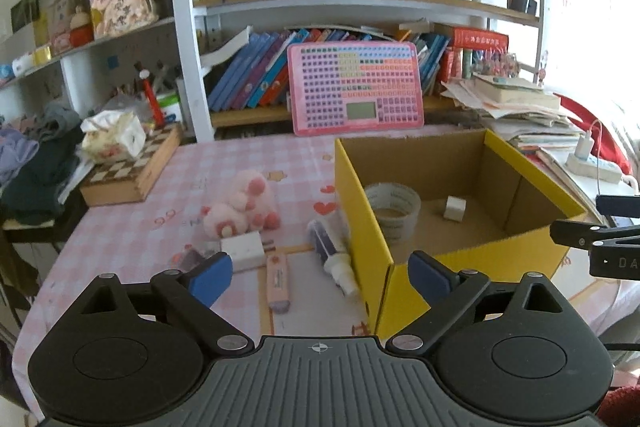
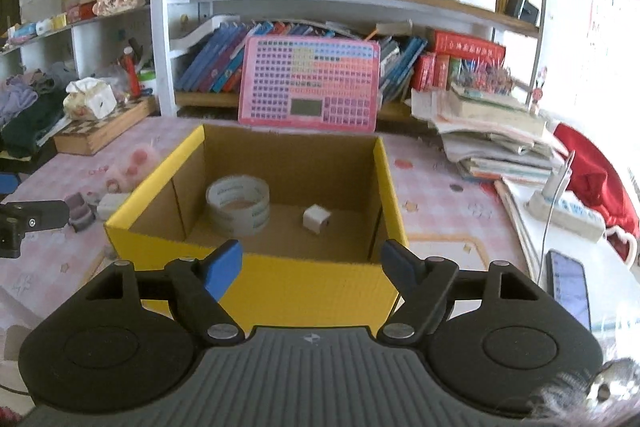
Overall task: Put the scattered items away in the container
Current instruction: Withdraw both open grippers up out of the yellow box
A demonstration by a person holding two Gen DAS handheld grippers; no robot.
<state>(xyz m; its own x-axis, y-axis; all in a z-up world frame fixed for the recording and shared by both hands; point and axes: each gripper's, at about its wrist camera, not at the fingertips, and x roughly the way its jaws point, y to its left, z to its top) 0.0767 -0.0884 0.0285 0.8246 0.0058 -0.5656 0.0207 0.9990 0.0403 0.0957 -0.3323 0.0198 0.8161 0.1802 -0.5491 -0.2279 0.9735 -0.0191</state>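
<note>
- On the pink checked tablecloth (image 1: 132, 227), in the left wrist view, the loose items lie in a cluster left of the box (image 1: 362, 227).
- The plush (image 1: 244, 209) is pale pink and fluffy, with darker pink pads; it sits furthest back in the cluster.
- Just in front of it is a white block (image 1: 244, 249), squarish with rounded edges.
- A pink bar (image 1: 278, 281), long and flat with a lilac end, lies nearer the camera, beside the block.
- A tube (image 1: 332, 253), dark purple with a white cap, lies right against the box's outer yellow wall.
- A dark item (image 1: 191, 259) left of the block is partly hidden by the finger; what it is cannot be told.
- The box is open-topped cardboard, yellow outside and brown inside. It holds a tape roll (image 1: 394, 209) near its left wall and a small white cube (image 1: 455, 207) further right, well apart.
- The left gripper (image 1: 320, 277) hangs above the table near the box's front corner, jaws spread wide and empty.
- In the right wrist view, the box (image 2: 256, 281) fills the middle, seen from its front wall.
- The tape roll (image 2: 238, 205) lies flat at the left of the floor, clear with a pale printed band; the cube (image 2: 317, 219) sits to its right.
- The plush (image 2: 132, 167) and block (image 2: 112, 205) show blurred beyond the box's left wall.
- The right gripper (image 2: 312, 265) is in front of the box, jaws spread wide with nothing between them.
</note>
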